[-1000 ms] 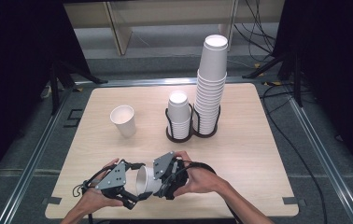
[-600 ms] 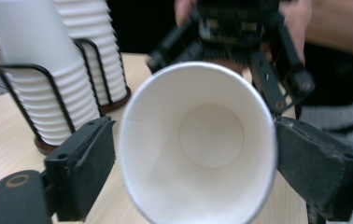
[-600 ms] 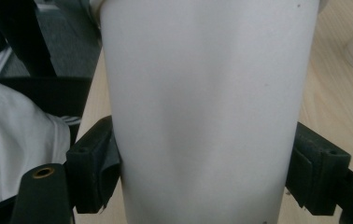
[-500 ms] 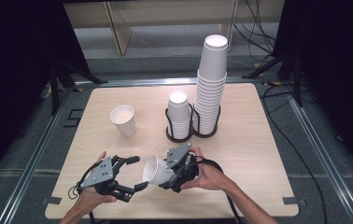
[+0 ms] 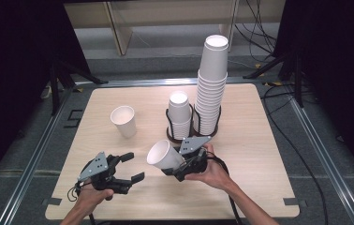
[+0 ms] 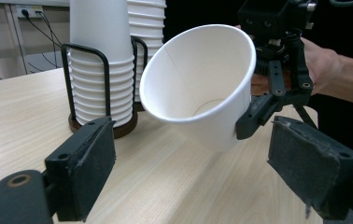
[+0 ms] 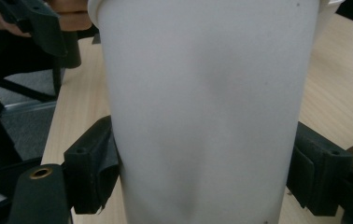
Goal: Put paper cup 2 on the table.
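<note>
blank paper cup (image 5: 162, 155) (no print), right gripper (image 5: 180, 165) clamped

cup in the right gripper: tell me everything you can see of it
The plain white paper cup tapers from a rolled rim to a narrower base, with a straight seam showing on its inner wall. It looks empty. It is held clear of the light wooden table, tipped on its side with the mouth turned toward the person's left. The right gripper's black fingers clamp opposite sides of its wall, toward the base. Nothing else touches it.
</note>
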### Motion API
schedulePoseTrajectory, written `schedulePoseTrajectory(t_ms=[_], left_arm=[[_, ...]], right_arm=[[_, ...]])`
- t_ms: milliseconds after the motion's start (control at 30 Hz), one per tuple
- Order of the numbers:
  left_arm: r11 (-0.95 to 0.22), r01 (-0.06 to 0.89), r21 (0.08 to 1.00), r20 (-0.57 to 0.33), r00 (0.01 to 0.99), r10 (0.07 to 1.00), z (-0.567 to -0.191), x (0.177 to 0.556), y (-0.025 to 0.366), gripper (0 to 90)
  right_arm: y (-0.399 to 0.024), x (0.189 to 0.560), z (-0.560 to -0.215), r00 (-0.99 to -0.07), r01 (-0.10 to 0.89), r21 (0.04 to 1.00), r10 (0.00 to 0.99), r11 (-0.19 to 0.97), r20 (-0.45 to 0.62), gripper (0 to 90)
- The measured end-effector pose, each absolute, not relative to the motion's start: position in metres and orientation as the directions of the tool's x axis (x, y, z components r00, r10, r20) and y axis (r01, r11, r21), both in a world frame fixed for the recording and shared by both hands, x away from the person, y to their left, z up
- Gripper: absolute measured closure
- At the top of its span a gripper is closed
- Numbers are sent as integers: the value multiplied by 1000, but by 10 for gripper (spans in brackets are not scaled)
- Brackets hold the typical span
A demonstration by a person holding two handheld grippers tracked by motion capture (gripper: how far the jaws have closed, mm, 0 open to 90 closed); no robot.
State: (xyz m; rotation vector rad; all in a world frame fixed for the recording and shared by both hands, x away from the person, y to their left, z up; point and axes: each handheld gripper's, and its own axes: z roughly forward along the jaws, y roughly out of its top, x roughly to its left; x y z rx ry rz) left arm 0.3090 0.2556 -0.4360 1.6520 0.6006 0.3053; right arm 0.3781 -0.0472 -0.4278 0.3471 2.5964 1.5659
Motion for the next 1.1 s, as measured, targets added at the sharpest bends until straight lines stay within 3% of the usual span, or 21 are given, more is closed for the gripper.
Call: schedulePoseTrajectory(t_ms=[333, 467, 833, 1100], left_arm=[[-14, 255, 967, -204, 805, 558, -442, 313, 255, 146], [-37, 259, 965, -193, 802, 566, -442, 312, 255, 146], [-45, 281, 959, -202, 783, 588, -446, 315, 256, 146], [-7, 295, 955, -242, 794, 558, -452, 320, 244, 146]], right_arm=[[-52, 381, -434, -962, 171, 915, 262, 365, 76, 214], [-52, 381, -436, -959, 173, 923, 272, 345, 78, 214], [-87, 391, -443, -913, 211, 944, 396, 252, 99, 213], [-80, 381, -441, -936, 157, 956, 347, 247, 64, 214]])
